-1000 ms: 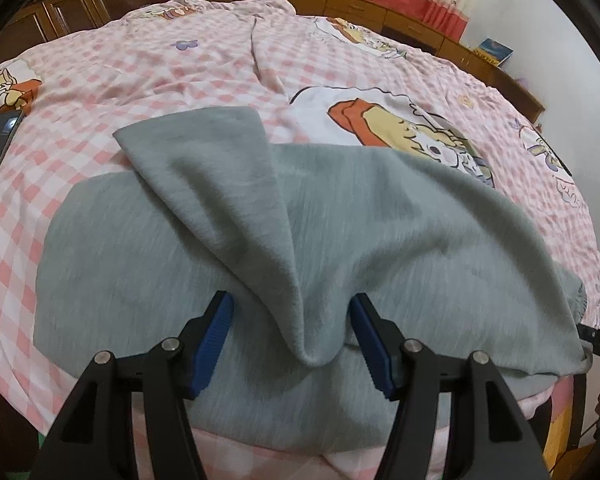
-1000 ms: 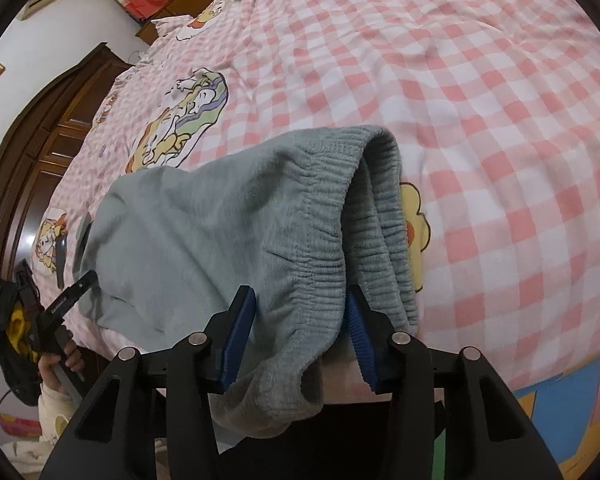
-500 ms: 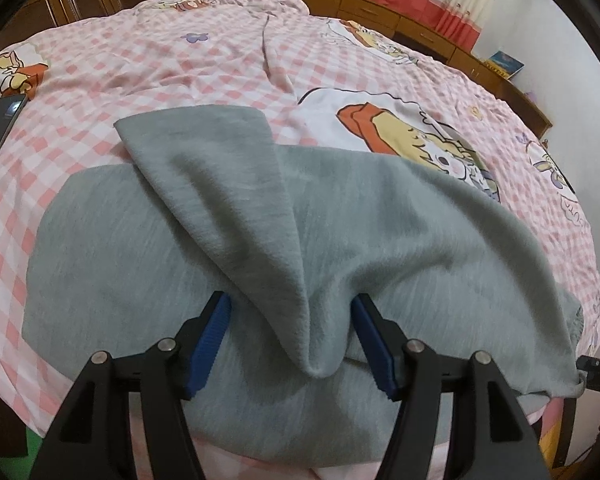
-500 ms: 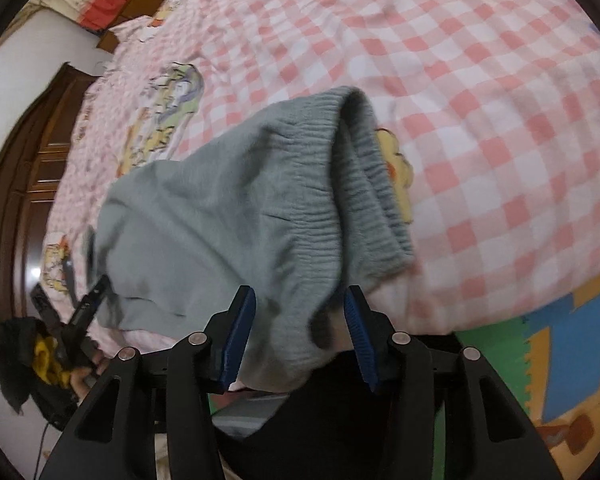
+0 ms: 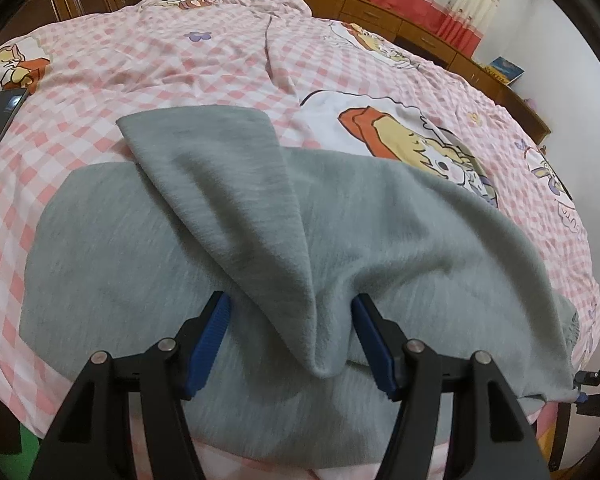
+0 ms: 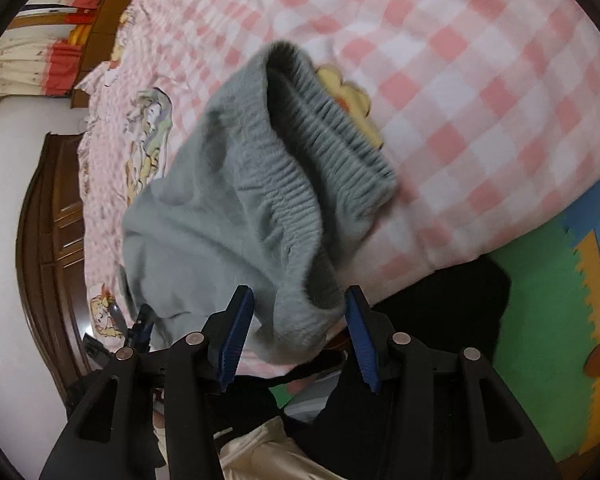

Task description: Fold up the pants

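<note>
The left gripper point(image 5: 290, 340) pinches a raised fold of the grey pants point(image 5: 228, 208) between its blue pads. The right gripper point(image 6: 300, 334) grips the bunched elastic waistband point(image 6: 320, 168) at the bed's edge. The pants lie across the pink checked bedsheet point(image 5: 160, 60), long axis running side to side between the two grippers, one leg end point(image 5: 196, 128) folded over and pointing up the bed.

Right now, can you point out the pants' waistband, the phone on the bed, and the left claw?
waistband point(image 6: 320, 160): right wrist view, on the ribbed elastic band.
phone point(image 5: 0, 120): left wrist view, on its dark body at the left edge.
left claw point(image 5: 292, 340): left wrist view, midway between the blue pads, around the grey fold.
</note>
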`<state>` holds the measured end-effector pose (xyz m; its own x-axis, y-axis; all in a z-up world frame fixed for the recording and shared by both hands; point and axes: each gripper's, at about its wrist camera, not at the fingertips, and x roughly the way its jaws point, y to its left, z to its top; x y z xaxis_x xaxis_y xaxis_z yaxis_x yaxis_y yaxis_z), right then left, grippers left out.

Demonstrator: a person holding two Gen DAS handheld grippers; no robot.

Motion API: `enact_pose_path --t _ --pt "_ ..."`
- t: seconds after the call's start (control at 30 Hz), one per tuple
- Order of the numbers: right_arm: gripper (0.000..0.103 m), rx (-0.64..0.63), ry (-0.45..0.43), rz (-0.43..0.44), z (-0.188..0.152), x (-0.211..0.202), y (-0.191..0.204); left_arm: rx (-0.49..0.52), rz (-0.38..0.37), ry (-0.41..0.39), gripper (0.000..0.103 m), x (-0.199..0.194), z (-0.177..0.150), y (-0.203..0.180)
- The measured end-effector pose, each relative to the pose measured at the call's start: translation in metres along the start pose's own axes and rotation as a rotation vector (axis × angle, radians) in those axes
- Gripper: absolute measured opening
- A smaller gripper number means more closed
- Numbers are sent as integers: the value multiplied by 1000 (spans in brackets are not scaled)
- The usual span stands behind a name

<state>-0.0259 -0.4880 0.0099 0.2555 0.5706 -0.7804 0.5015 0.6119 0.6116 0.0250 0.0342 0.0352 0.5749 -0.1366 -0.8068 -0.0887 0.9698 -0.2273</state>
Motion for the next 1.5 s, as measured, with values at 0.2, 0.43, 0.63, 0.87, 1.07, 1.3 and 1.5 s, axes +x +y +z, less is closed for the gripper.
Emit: enact_pose_path --t 0.2,0.43,0.63,0.87,1.07,1.3,1.5 --pt "19 -91 -67 -83 0 -16 29 19 -37 1 32 -3 3 3" --pt "18 -324 -262 -151 38 -81 113 62 -106 -14 10 -21 23 -6" --pt "18 -507 -362 -151 24 -90 122 123 -105 -127 10 -66 37 -12" --pt "18 -414 -221 -271 18 -13 18 152 -56 52 11 -28 -23 -5" --pt "18 -413 -281 -213 13 -21 8 272 57 49 18 -20 -52 -16" --pt "26 -533 -335 -400 -2 -23 28 253 105 -20 54 -45 -51 7" --pt "31 -597 -424 -490 -21 -50 56 204 122 -29 58 -64 -48 31"
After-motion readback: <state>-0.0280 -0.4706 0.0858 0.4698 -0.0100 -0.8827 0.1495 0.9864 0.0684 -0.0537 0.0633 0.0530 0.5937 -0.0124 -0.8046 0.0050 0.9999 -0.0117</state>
